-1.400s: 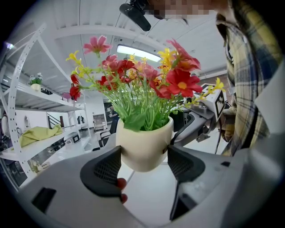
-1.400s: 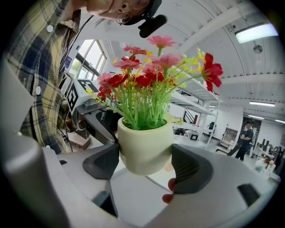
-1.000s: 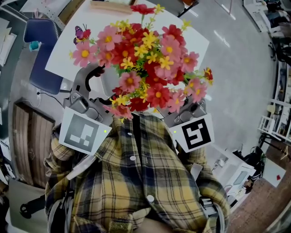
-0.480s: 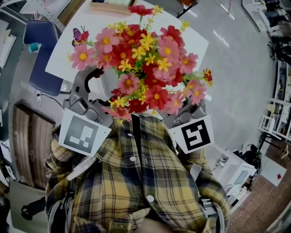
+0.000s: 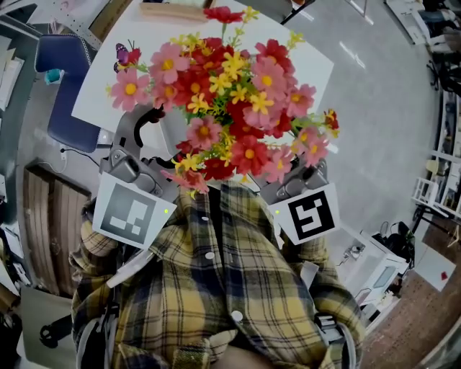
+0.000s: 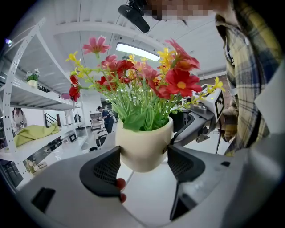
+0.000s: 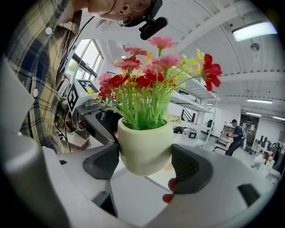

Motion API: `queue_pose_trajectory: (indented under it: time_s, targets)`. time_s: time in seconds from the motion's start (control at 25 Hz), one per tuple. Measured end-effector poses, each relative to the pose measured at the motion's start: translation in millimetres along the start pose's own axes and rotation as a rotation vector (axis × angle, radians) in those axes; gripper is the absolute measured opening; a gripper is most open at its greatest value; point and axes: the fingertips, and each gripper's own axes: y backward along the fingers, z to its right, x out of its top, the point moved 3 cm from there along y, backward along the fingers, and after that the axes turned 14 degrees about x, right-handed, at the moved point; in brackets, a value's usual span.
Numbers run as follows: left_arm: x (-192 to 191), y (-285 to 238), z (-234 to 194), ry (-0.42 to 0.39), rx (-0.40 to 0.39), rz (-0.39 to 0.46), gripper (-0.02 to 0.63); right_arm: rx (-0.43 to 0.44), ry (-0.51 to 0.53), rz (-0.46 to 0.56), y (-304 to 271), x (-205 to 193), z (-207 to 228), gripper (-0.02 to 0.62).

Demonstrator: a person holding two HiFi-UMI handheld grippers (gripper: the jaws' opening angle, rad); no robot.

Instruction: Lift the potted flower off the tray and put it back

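The potted flower [image 5: 230, 101] is held up close under the head camera, and its red, pink and yellow blooms hide the pot there. In the left gripper view the cream pot [image 6: 144, 144] sits between the dark pads of my left gripper [image 6: 142, 165], which is shut on it. My right gripper [image 7: 146, 162] is shut on the same pot [image 7: 144, 142] from the opposite side. In the head view, each gripper's marker cube [image 5: 133, 209] [image 5: 310, 210] shows below the blooms. A tan wooden tray [image 5: 173, 11] lies at the far edge of the white table [image 5: 97, 90].
A blue chair [image 5: 68, 79] stands left of the table. My plaid shirt [image 5: 216, 288] fills the lower head view. Grey floor [image 5: 382, 130] spreads to the right, with shelving [image 5: 439, 187] at the far right. The flowers hide much of the tabletop.
The bouquet has shifted slightly up and left in the head view. Both grippers keep their hold on the pot and have hardly moved.
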Motion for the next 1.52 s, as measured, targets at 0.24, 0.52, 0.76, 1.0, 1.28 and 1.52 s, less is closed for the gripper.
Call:
queue_pose_trajectory:
  time_s: [0.24, 0.52, 0.76, 1.0, 1.28, 1.52]
  targets:
    - [-0.1, -15.9, -4.1, 0.017, -0.023, -0.037, 0.322, 0.001, -0.030, -0.024, -1.9, -5.0, 14.7, 0.357]
    - [-11.9, -48.1, -11.8, 0.029, -0.070, -0.063, 0.322, -0.013, -0.064, -0.062, -11.5, -24.6, 38.9, 0.357]
    - [-23.8, -43.0, -6.3, 0.016, -0.076, -0.057, 0.322, -0.022, -0.046, -0.080, -10.0, -22.8, 39.3, 0.357]
    - [-26.3, -44.4, -2.5, 0.030, -0.079, -0.040, 0.322, -0.019, -0.014, -0.100, -6.6, -22.2, 41.5, 0.357]
    - [-9.9, -51.3, -6.7, 0.058, -0.064, -0.047, 0.322, -0.010, -0.009, -0.119, -5.6, -21.4, 41.6, 0.357]
    - [-9.2, -52.5, -5.8, 0.055, -0.079, -0.055, 0.322, -0.026, -0.019, -0.137, -4.2, -21.7, 41.3, 0.357]
